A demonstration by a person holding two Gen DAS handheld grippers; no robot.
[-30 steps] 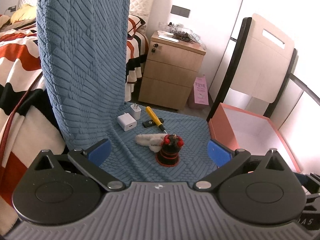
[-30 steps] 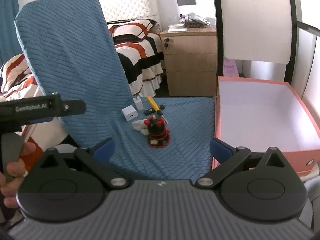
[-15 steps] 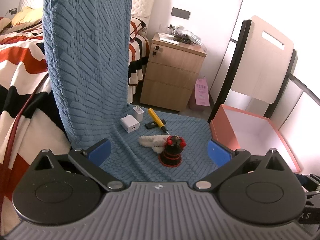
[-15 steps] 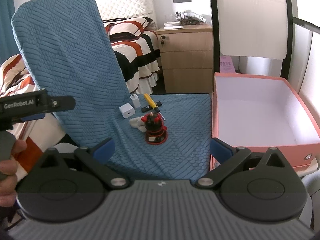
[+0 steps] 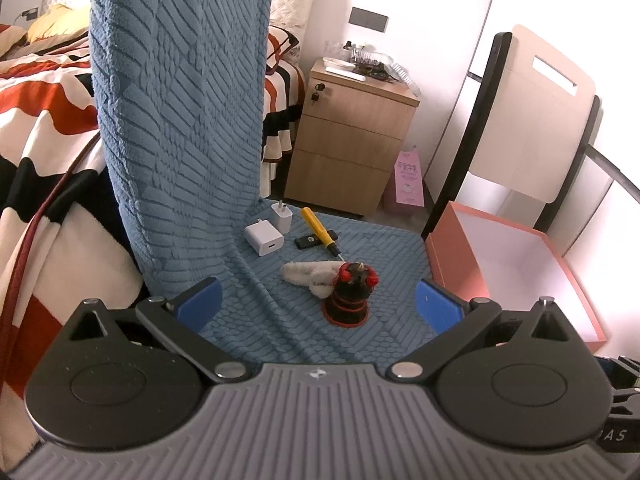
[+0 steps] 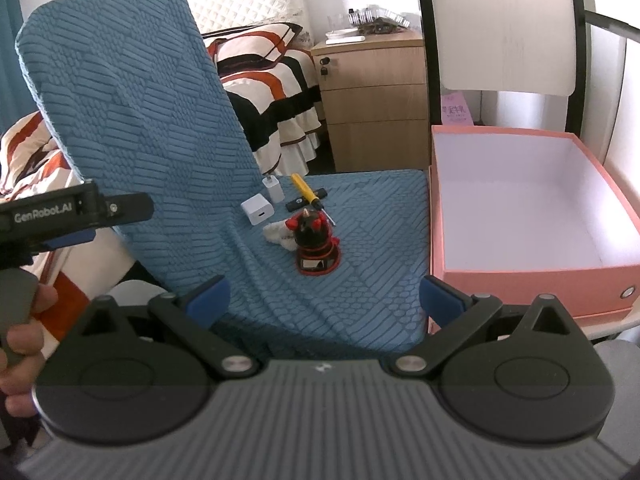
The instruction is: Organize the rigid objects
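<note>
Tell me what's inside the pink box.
Nothing visible: the pink box shows only its bare white floor and walls. Its near wall hides the strip of floor just behind it.

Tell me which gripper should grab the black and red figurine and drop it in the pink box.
Probably the right gripper. Its open fingers frame the figurine, with the pink box directly at its right side. The left gripper is also open but sits farther from the box.

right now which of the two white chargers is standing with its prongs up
The smaller white charger, farther back beside the yellow screwdriver, stands with its prongs up. The larger cube charger in front of it shows its port toward the camera.
</note>
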